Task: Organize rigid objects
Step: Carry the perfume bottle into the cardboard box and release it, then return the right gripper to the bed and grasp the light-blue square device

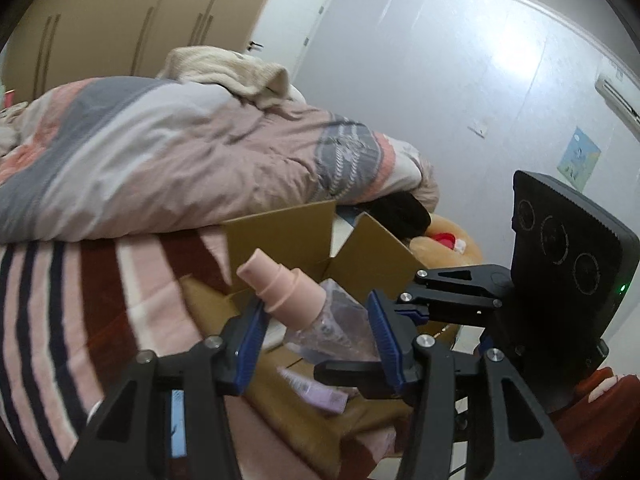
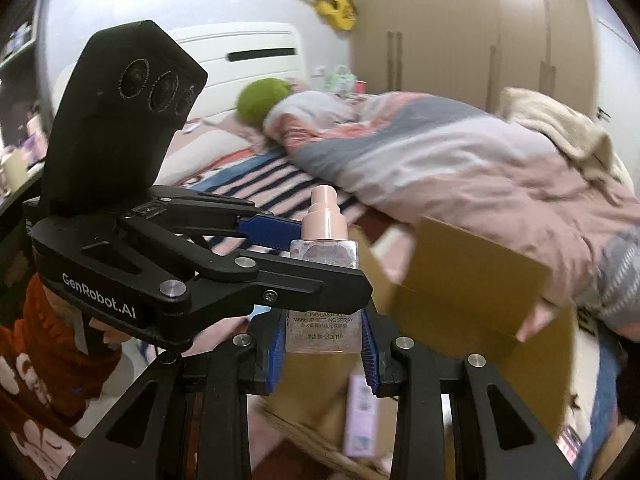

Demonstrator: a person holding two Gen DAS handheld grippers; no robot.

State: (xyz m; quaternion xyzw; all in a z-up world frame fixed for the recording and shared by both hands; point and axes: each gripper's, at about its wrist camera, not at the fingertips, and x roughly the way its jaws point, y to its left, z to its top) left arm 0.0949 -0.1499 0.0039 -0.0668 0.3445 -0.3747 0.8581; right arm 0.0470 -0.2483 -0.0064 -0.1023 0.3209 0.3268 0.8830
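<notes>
Clear square spray bottle with pink pump cap (image 2: 323,280), pinched low by right tool (image 2: 323,344) and higher by left tool (image 1: 316,332); open brown cardboard box (image 2: 472,280) beyond both.

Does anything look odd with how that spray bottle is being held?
Yes. Both the left gripper and right gripper are on the spray bottle at once, above the open cardboard box, like a handover midway.

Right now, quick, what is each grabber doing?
Left gripper: around the top of the spray bottle; grip cannot be told.
Right gripper: closed on the bottom of that bottle, holding it upright.
</notes>
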